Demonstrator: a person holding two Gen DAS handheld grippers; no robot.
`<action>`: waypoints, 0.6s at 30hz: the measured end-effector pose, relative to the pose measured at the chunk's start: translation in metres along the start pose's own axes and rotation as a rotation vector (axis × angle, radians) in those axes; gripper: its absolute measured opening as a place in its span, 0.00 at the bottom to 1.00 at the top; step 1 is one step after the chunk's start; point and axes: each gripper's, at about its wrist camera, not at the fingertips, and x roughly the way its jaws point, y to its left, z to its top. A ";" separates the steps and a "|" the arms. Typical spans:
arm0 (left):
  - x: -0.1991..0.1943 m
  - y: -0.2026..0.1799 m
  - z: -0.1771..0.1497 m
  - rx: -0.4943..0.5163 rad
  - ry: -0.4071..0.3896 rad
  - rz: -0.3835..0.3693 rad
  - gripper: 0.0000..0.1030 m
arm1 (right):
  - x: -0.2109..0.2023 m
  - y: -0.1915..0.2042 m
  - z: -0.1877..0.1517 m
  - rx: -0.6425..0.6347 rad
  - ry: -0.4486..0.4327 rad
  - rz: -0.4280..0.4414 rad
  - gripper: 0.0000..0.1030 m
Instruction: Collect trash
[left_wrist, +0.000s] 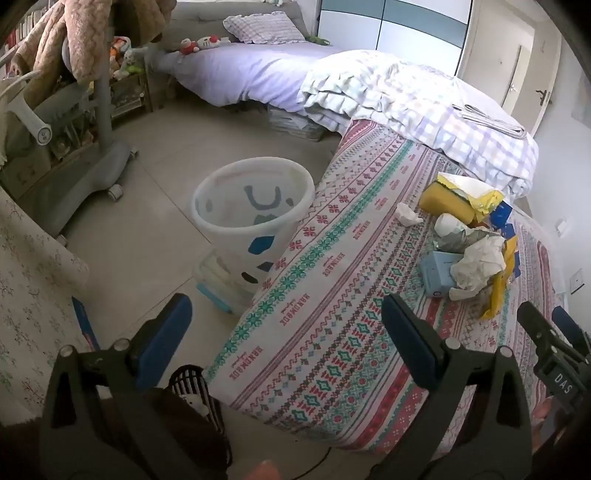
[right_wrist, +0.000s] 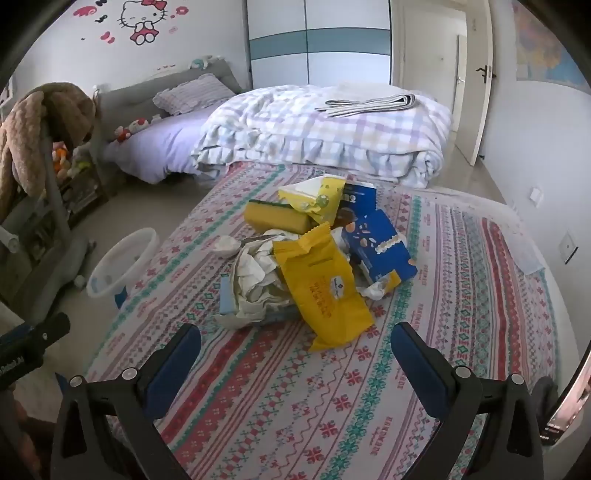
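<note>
Both tools are hanging over the patterned bedspread (right_wrist: 461, 295) with nothing between their fingers. The left gripper (left_wrist: 286, 332), at the bottom of its own view, is standing wide open above the near edge of the bed, one blue pad over the floor and the other over the cloth. The right gripper (right_wrist: 295, 354), low in its view, is likewise spread wide and holding nothing, its fingers pointing at the heap of trash (right_wrist: 317, 258) lying in the middle of the frame.

That heap is sitting loose on the bedspread, right of centre in the left view and dead centre in the right. Nearest the right gripper, a yellow foil bag (right_wrist: 325, 295) is lying torn open, its jagged top edge curling upward. Crumpled white paper (right_wrist: 258, 277) is bunching up against its left side, over a pale blue box (left_wrist: 437, 271). A dark blue carton (right_wrist: 380, 243) is resting tilted on the right of the pile. Behind these, a yellow sponge (right_wrist: 277, 219) with a green top is lying flat, and a pale yellow wrapper (right_wrist: 317, 195) is gaping open at the back. One small white tissue wad (left_wrist: 406, 216) is sitting apart from the heap.

A white plastic bin (left_wrist: 251, 206) is standing on the tiled floor just beside the bed's edge, centre-left in the left view.
</note>
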 end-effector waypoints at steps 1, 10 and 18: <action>0.000 0.000 0.000 0.000 0.000 0.000 0.99 | 0.000 -0.001 0.000 0.005 0.004 0.004 1.00; 0.000 0.000 0.000 -0.001 0.000 0.000 0.99 | 0.004 0.005 -0.001 -0.001 0.008 0.005 1.00; 0.000 0.000 0.000 -0.001 0.005 -0.004 0.99 | 0.000 0.004 -0.001 0.003 0.000 0.019 1.00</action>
